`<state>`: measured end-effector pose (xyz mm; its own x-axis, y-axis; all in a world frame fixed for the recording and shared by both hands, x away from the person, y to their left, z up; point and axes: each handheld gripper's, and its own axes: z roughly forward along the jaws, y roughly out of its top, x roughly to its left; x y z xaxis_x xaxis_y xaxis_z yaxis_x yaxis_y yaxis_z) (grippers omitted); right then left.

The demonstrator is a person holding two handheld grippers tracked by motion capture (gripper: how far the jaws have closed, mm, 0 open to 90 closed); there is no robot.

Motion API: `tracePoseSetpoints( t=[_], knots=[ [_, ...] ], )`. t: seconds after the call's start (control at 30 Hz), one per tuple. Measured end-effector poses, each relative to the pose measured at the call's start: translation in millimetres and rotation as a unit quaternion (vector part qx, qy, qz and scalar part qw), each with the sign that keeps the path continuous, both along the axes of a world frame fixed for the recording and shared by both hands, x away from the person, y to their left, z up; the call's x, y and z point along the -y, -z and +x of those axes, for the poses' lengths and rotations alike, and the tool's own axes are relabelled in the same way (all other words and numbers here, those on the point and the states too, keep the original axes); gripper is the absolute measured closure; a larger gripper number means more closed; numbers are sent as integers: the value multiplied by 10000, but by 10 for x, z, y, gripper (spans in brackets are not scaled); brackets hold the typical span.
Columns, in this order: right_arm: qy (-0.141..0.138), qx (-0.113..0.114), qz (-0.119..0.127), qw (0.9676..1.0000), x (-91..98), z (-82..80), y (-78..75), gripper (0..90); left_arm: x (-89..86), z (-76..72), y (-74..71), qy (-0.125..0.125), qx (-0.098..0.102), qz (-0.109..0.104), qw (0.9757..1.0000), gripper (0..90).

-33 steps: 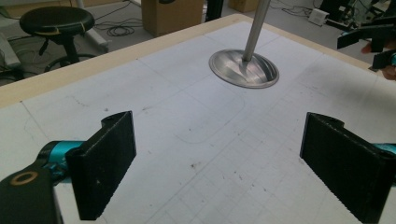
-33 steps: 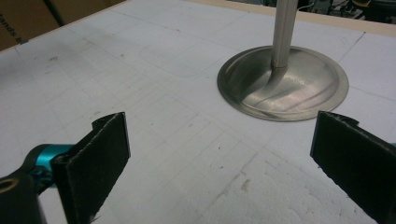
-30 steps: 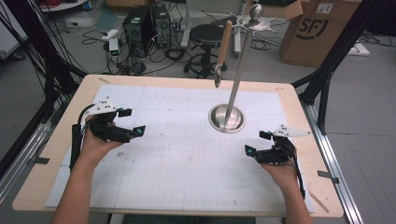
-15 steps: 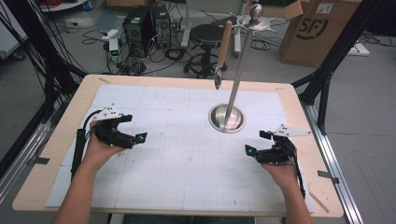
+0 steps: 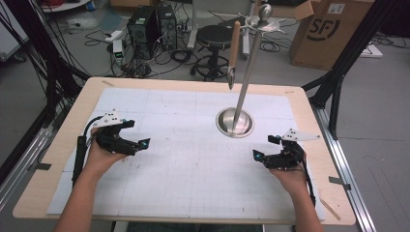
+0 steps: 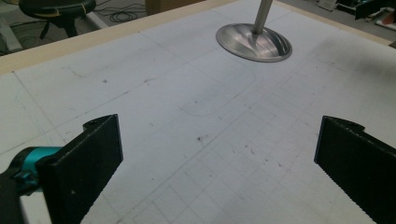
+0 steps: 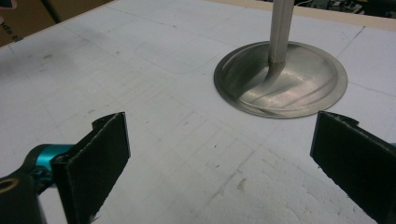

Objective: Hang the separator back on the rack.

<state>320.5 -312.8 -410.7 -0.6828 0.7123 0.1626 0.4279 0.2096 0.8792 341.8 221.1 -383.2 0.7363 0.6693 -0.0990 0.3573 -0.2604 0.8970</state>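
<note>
1. Steel stand rises from its round base toward the far right of the wooden table, its pole tilted, a wooden-handled utensil hanging from its top.
2. Left gripper, near the table's left edge, has its jaws spread wide over the white gridded mat.
3. Right gripper, near the right edge, is likewise agape, holding nothing.

White gridded mat, pale wood table, silver stand, black grippers with teal accents
</note>
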Motion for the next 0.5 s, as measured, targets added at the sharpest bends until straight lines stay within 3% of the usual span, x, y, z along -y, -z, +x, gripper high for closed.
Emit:
tracePoseSetpoints(
  t=[0.5],
  knots=[
    [3, -3, 1, 10000, 7, 13, 8, 34, -2, 33, 57, -71, -122, 45, 9999, 16]
  ],
)
